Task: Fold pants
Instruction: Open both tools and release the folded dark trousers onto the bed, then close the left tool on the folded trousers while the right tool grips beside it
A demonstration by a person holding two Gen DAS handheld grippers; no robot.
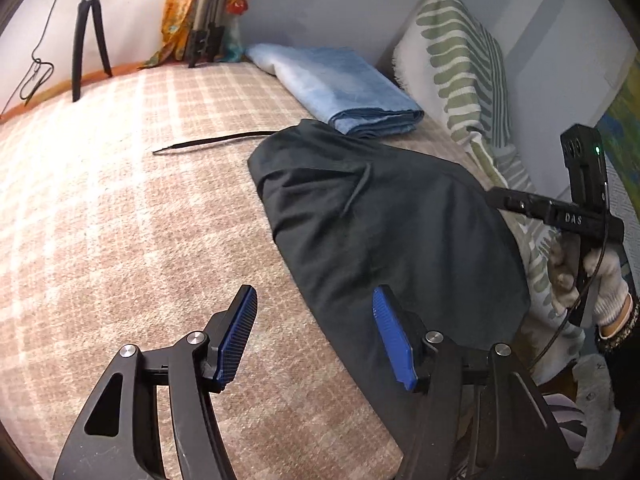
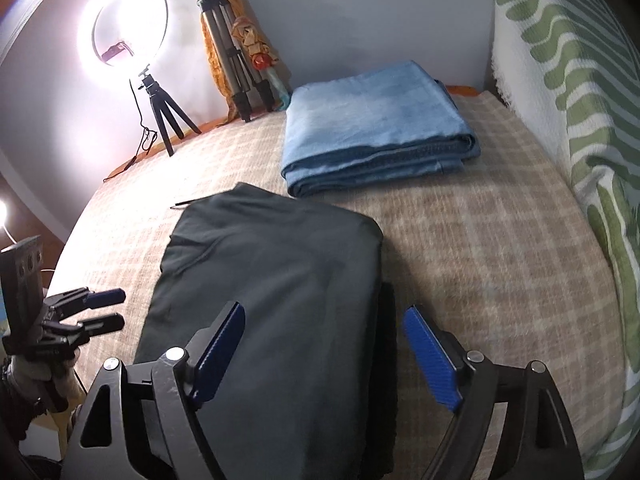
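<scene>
Dark folded pants (image 1: 380, 220) lie as a thick bundle on the plaid bed cover (image 1: 120, 200), with a thin black drawstring (image 1: 212, 142) trailing out to the left. My left gripper (image 1: 315, 291) hovers open at the bundle's near left edge, and nothing sits between its blue pads. In the right wrist view the pants (image 2: 272, 280) fill the centre. My right gripper (image 2: 325, 310) stands wide open over their near right edge, its pads clear of the cloth. The left gripper (image 2: 122, 308) shows at the far left, fingers apart. A gloved hand (image 1: 600, 280) holds the right tool.
A folded blue cloth (image 2: 372, 128) lies just beyond the pants. A green and white patterned cushion (image 2: 568, 100) lines the right side. A ring light on a small tripod (image 2: 160, 112) and a folded tripod (image 2: 236, 64) stand against the far wall.
</scene>
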